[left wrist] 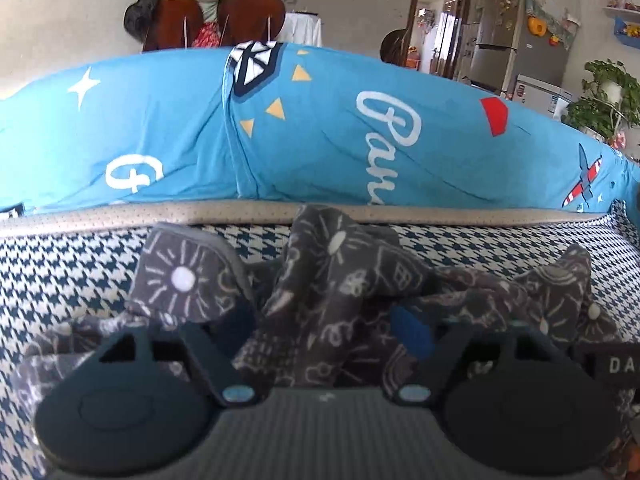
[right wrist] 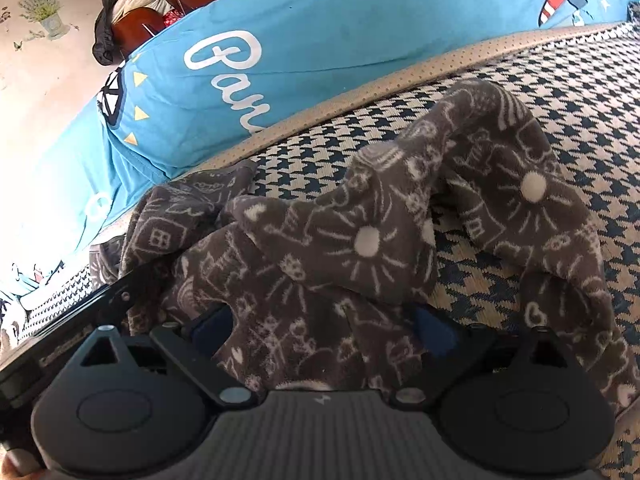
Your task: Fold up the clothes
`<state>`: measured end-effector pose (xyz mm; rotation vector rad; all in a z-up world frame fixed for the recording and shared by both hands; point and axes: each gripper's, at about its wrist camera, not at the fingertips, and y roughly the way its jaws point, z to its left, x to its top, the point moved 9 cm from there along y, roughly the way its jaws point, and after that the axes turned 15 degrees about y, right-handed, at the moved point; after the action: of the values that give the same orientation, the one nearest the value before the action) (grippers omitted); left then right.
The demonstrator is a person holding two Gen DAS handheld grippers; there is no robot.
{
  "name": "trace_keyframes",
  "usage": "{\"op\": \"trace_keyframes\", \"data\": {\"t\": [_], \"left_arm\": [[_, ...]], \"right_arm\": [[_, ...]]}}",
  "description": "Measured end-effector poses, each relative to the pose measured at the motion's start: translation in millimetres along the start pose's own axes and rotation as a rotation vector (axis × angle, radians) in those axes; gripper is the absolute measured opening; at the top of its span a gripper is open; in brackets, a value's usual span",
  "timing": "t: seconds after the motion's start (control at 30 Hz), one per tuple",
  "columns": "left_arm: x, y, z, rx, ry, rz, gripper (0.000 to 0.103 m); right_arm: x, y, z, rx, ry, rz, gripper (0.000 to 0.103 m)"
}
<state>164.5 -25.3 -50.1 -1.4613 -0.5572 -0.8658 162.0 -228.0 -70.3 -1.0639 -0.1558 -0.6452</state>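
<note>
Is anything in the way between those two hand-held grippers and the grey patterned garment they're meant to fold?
Nothing visible. The crumpled grey garment already bunches up between the fingers of the left hand-held gripper and of the right hand-held gripper, lying alone on the houndstooth cover.

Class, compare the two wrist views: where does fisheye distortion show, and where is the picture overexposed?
Left wrist view: the blue quilt bulges into an arch, its edges curving downward, with dark vignetted corners. Right wrist view: the left edge burns out to white beside the grey patterned garment, and the houndstooth cover tilts steeply.
</note>
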Motion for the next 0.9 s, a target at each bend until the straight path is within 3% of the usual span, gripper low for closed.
{"op": "trace_keyframes", "data": {"t": [0.1, 0.23, 0.4, 0.63, 0.9], "left_arm": [[0, 2, 2, -0.008, -0.021, -0.006, 0.051], [2, -1, 7, 0.026, -0.02, -0.014, 0.02], [12, -28, 30, 0.162, -0.016, -0.061, 0.017], [16, -96, 86, 0.363, -0.057, -0.125, 0.017], [-21, -169, 156, 0.538, -0.163, -0.105, 0.017]], "right_arm": [[1, 0, -1, 0.002, 0.008, 0.004, 0.098], [1, 0, -1, 0.002, 0.002, -0.001, 0.098], [2, -2, 2, 0.003, -0.01, -0.011, 0.098], [-1, -9, 14, 0.022, -0.047, -0.035, 0.098], [-8, -14, 24, 0.031, -0.066, -0.045, 0.098]]}}
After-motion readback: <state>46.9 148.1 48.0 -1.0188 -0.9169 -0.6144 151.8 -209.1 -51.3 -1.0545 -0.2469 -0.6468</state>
